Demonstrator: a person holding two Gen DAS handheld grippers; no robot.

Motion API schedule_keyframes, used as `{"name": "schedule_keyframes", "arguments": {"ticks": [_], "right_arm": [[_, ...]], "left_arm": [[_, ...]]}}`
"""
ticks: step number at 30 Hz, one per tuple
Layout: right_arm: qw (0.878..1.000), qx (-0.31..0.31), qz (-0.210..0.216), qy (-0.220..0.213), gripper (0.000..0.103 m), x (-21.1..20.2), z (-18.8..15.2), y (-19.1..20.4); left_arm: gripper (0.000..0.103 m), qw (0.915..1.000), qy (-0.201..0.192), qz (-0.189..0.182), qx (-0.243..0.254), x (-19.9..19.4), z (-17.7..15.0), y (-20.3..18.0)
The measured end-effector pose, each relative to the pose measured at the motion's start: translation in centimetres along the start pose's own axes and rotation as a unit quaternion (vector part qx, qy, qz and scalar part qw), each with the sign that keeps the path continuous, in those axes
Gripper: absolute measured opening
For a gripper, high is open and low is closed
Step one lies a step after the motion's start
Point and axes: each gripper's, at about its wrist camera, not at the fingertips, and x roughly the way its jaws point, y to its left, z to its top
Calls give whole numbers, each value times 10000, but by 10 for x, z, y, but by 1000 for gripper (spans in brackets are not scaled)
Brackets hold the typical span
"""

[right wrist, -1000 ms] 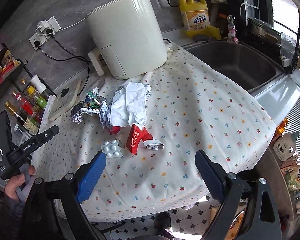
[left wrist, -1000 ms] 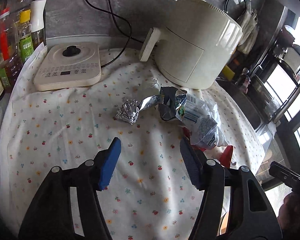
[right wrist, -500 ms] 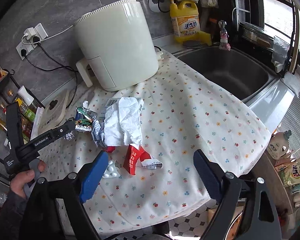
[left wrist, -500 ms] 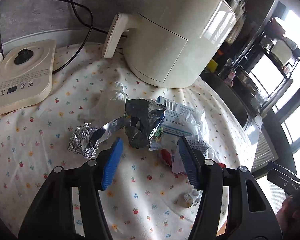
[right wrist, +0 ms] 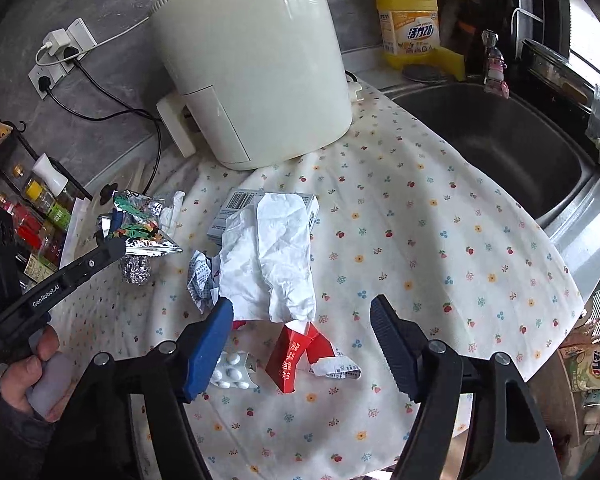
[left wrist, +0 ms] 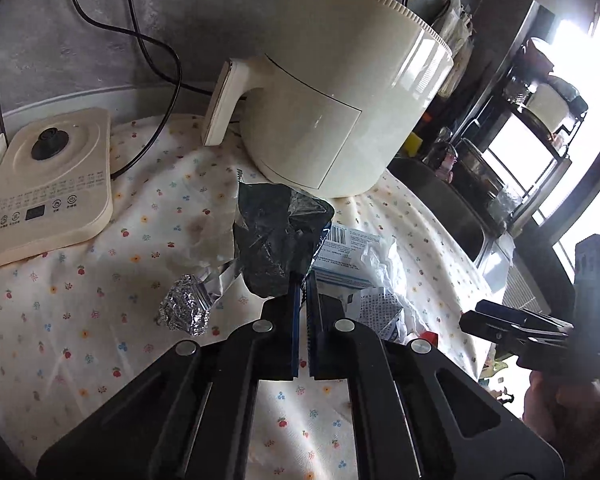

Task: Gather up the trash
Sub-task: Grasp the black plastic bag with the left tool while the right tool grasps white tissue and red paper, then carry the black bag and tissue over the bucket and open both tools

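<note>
The air fryer [right wrist: 252,60] stands at twelve o'clock on the flowered cloth [right wrist: 440,240]. Crumpled white paper [right wrist: 272,256] lies centre, a red carton [right wrist: 296,356] at six. My right gripper [right wrist: 300,344], jaws closing, straddles that carton without touching. My left gripper [left wrist: 303,280] is clamped, seemingly pinching the foil wrapper [left wrist: 276,240].

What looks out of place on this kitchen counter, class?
Litter lies strewn on the cloth before the air fryer: crumpled paper, a foil ball, a torn red carton and a pill blister.
</note>
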Motion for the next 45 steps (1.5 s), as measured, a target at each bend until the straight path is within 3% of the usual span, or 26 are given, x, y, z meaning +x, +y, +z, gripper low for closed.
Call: {"name": "schedule_keyframes", "arguments": {"ticks": [6,10,12,13,14,16,23,29,45], "right_arm": [[9993,-211,114,285,68,38,15,10],[9974,114,166,692,65,68,18,1],[9961,239,222,821,45,77,17,-3],[9957,220,240,870,24,78,16,-3],[9958,190,248,864,16,77,16,-2],[9969,163,289,708,10,68,17,-2],[9993,58,326,189,8,26,22,-11],[9991,-49,413,-17,8,-20,10,-34],[9985,525,1,-178,9,-123,-80,-172]], "left_arm": [[4,9988,-177,358,-295,-36,-11,28],[4,9963,-256,592,-573,-56,-24,47],[4,9950,-275,676,-680,-64,-31,53],[4,9946,-285,706,-706,-67,-34,54],[4,9942,-296,735,-721,-71,-37,54],[4,9937,-318,779,-744,-76,-43,54],[4,9912,-467,899,-853,-90,-58,44],[4,9911,-540,883,-836,-91,-72,4],[4,9993,-229,264,-145,-63,-108,-146]]}}
